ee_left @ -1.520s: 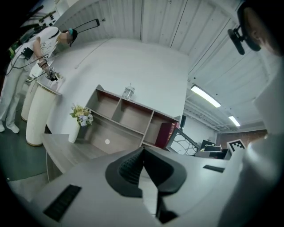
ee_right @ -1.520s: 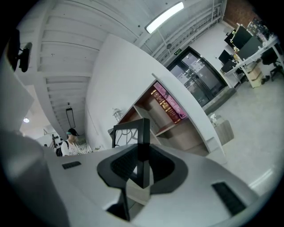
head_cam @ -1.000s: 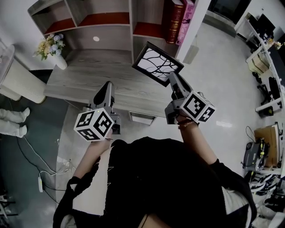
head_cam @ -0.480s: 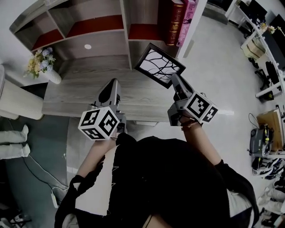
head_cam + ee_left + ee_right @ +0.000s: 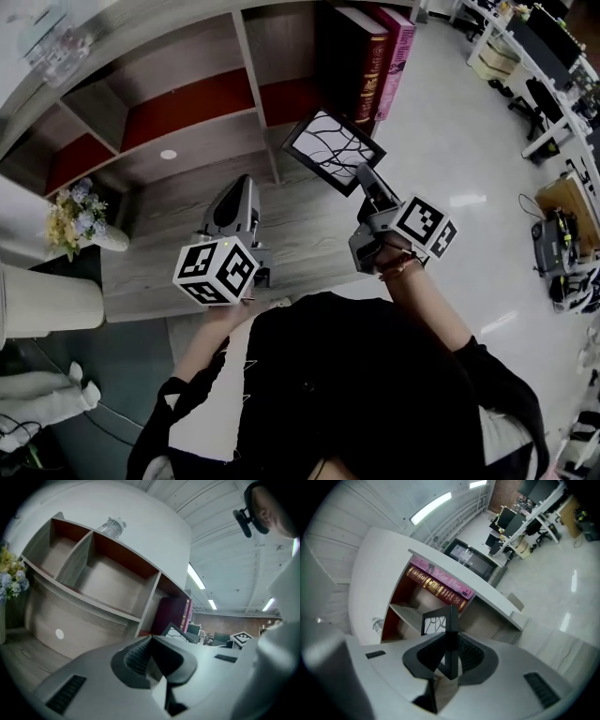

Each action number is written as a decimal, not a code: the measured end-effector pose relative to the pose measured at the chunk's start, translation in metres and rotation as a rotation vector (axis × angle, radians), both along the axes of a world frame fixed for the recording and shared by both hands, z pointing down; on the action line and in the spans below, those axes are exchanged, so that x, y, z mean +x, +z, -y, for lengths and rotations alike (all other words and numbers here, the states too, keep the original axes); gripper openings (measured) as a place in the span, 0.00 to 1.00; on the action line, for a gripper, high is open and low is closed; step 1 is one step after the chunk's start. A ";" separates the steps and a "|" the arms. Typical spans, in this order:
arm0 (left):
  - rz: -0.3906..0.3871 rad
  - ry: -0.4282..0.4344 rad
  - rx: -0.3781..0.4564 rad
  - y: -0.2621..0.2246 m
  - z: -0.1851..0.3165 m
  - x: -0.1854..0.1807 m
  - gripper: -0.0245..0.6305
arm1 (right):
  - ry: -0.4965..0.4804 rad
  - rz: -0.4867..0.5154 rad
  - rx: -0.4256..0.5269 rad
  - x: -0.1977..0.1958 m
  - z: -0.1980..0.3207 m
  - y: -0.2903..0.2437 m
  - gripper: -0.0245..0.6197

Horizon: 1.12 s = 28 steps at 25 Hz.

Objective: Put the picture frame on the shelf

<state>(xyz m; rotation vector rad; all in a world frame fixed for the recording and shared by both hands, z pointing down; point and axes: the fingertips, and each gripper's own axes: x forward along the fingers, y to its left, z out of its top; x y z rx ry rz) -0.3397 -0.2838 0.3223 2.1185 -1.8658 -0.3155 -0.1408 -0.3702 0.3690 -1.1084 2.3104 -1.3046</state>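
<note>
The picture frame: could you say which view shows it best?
The head view: the picture frame shows its whole face, held by the right gripper. The right gripper view has it mostly edge-on between the jaws; the left gripper view, only a corner.

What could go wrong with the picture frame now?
The right gripper pinches the picture frame by just one edge, so the frame might tilt or slip out. Its top corner is also close to the books standing in the shelf, so it could bump them on the way in.
</note>
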 end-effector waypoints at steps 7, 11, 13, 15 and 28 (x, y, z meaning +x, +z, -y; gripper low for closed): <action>0.012 0.137 -0.008 0.009 0.039 -0.021 0.06 | 0.173 0.104 -0.106 -0.019 0.017 0.010 0.16; 0.018 0.201 -0.005 0.017 0.058 -0.032 0.06 | 0.272 0.167 -0.150 -0.025 0.027 0.020 0.16; 0.018 0.228 -0.006 0.020 0.064 -0.037 0.06 | 0.307 0.187 -0.173 -0.032 0.028 0.024 0.16; 0.012 0.251 -0.002 0.020 0.069 -0.039 0.06 | 0.339 0.217 -0.205 -0.036 0.030 0.026 0.17; -0.038 0.261 -0.001 0.029 0.069 -0.071 0.06 | 0.447 0.313 -0.340 -0.063 0.045 0.037 0.17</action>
